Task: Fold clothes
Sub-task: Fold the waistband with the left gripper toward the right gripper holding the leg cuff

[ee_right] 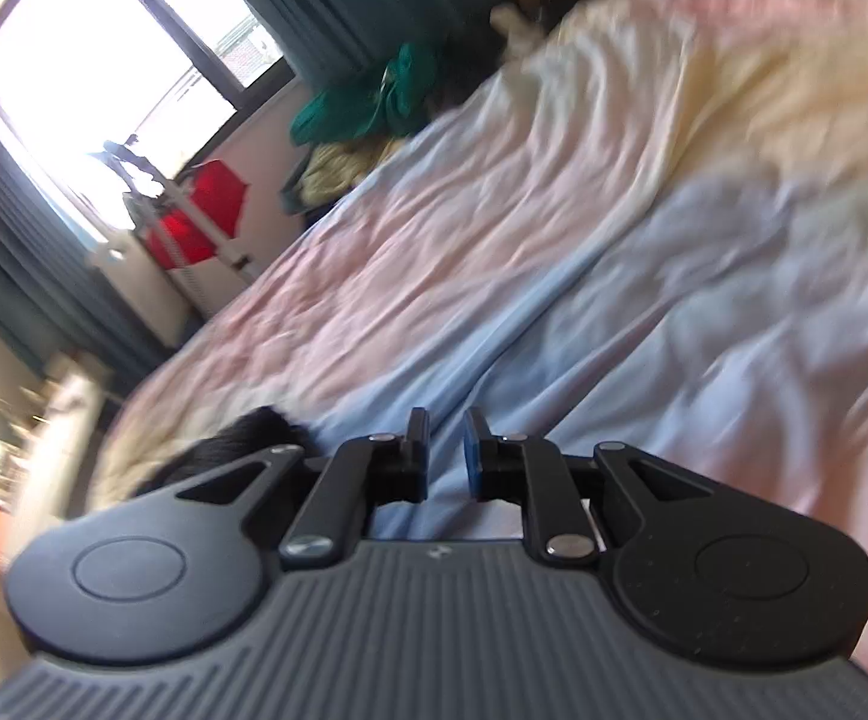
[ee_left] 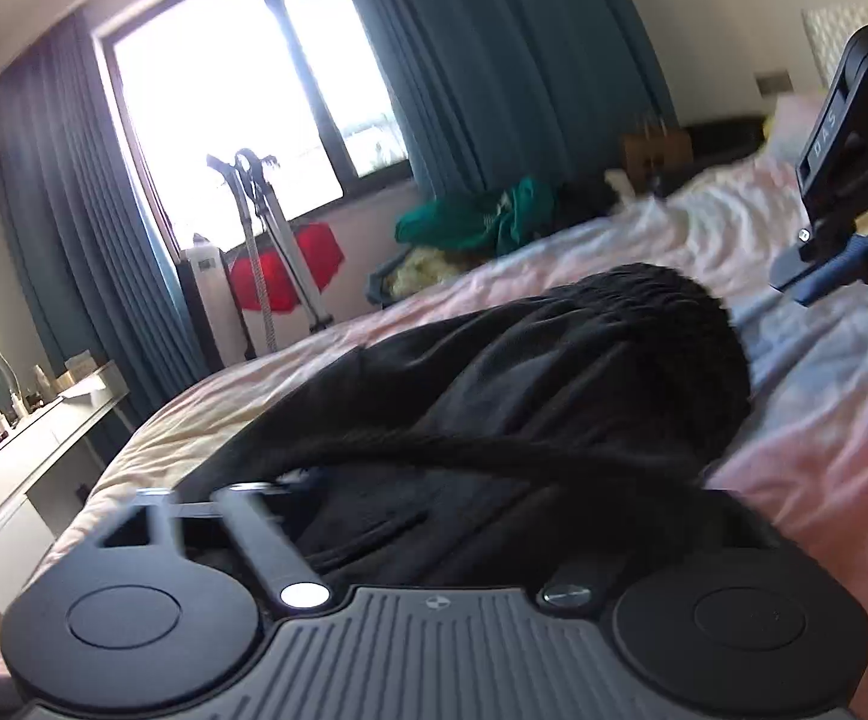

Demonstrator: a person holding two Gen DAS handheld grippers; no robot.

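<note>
A black garment (ee_left: 554, 372) lies bunched on the pink and blue bedsheet (ee_left: 824, 408). In the left wrist view it covers my left gripper's (ee_left: 434, 510) fingers, so the jaws are hidden under the cloth. My right gripper (ee_left: 824, 270) hovers at the far right above the sheet, beyond the garment. In the right wrist view my right gripper (ee_right: 445, 450) has a small gap between its fingers and holds nothing; a corner of the black garment (ee_right: 236, 441) shows at its left.
A heap of green and yellow clothes (ee_left: 476, 222) lies by the bed's far side under teal curtains (ee_left: 494, 60). A garment steamer stand (ee_left: 266, 240) and a red item stand by the window. A white dresser (ee_left: 32, 450) is at the left.
</note>
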